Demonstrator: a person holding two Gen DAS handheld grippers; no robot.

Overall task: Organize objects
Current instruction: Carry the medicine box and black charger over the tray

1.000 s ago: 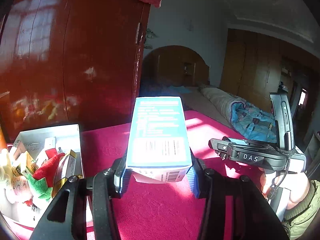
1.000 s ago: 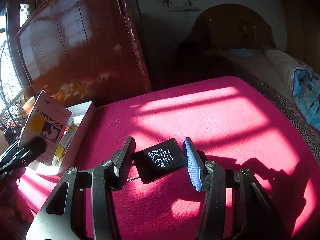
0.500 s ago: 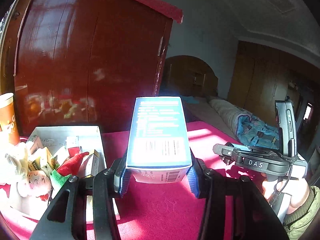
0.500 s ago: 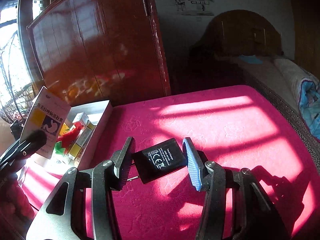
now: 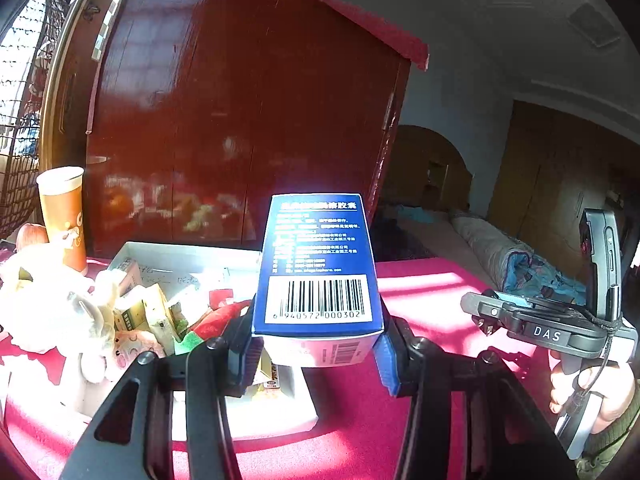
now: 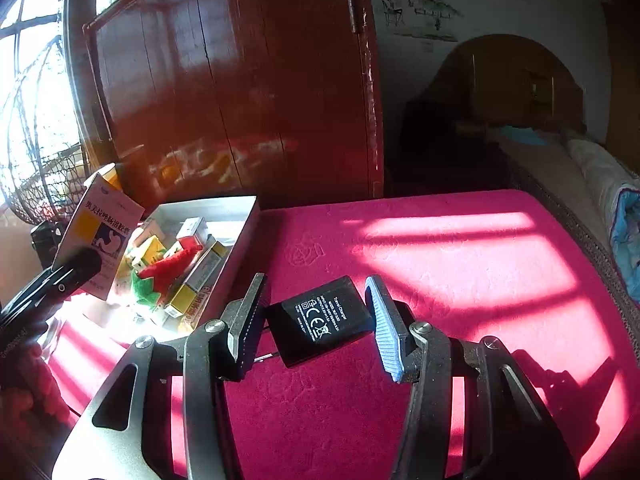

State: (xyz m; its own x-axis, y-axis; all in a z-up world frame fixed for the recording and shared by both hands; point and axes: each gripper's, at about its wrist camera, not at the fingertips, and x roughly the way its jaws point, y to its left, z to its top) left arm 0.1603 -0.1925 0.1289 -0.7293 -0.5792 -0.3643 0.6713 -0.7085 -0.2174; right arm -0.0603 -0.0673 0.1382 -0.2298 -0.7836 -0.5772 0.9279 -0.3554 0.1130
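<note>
So both claws are loaded. The left gripper [image 5: 316, 344] is clamped on a tall blue cardboard medicine box [image 5: 318, 264], barcode up, right beside the white open cardboard tray [image 5: 188, 254] full of small cartons, probably where it's headed. The right gripper [image 6: 316, 320] pinches a black plastic travel charger [image 6: 318, 318] crookedly, above the pink tablecloth [image 6: 460, 272], likely next for the tray.
</note>
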